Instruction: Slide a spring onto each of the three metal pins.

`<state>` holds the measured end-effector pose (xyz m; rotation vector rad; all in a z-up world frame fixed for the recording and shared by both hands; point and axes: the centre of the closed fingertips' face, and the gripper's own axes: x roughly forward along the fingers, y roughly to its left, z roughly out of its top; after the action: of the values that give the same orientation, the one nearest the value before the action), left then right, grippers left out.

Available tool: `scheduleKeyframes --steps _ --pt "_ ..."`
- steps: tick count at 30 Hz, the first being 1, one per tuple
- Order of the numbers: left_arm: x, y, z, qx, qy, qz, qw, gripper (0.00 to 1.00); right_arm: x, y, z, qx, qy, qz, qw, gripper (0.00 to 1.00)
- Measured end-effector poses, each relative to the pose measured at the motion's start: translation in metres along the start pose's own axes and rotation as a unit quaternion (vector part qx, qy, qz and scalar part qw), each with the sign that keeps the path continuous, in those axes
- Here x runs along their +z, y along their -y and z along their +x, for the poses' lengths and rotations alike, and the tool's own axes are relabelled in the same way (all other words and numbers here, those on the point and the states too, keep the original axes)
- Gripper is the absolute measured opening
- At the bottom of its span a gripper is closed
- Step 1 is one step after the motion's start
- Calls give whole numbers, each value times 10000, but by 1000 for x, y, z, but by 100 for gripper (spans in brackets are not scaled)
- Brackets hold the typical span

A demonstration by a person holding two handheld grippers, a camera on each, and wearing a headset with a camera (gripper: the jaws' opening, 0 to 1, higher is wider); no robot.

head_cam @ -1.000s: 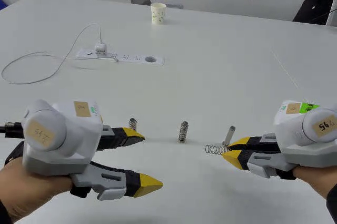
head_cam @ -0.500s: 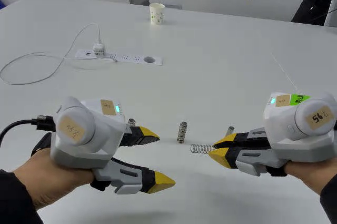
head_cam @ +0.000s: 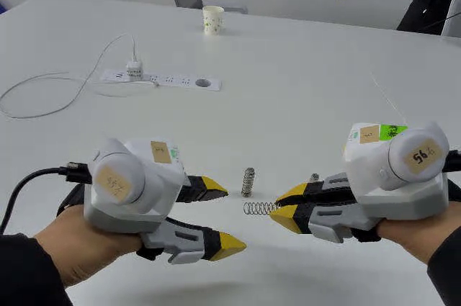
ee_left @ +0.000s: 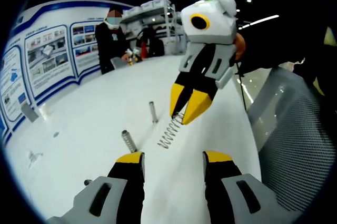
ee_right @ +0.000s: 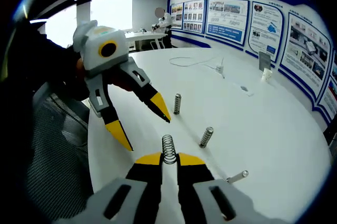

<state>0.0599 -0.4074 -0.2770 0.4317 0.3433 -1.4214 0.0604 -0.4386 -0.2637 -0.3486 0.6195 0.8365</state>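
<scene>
A white cable (head_cam: 43, 90) loops near the left edge of the white bench (head_cam: 302, 90) and runs to a power strip (head_cam: 155, 79). A paper cup (head_cam: 212, 19) stands by the far edge. Close to the near edge, the left hand-held gripper (head_cam: 235, 219) hovers with its yellow-tipped jaws spread wide and nothing between them.

In the right gripper view a pin that already carries a spring (ee_right: 177, 103) stands just beyond the left gripper's tips. A second sprung pin (head_cam: 248, 181) stands in the middle of the row, and a bare pin (head_cam: 314, 177) stands to its right, partly behind the right hand-held gripper (head_cam: 276, 209).

That gripper's jaws are pinched together on one end of a loose spring (head_cam: 261, 208). The spring sticks out level from the tips towards the left gripper, in front of the middle pin and apart from the bare one.
</scene>
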Motion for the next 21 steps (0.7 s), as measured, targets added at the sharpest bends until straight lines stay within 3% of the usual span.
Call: scheduleKeyframes --steps 21 --pt "-2 12 7 -157 -39 243 9996 31 6 -22 4 375 -153 -23 9992 11"
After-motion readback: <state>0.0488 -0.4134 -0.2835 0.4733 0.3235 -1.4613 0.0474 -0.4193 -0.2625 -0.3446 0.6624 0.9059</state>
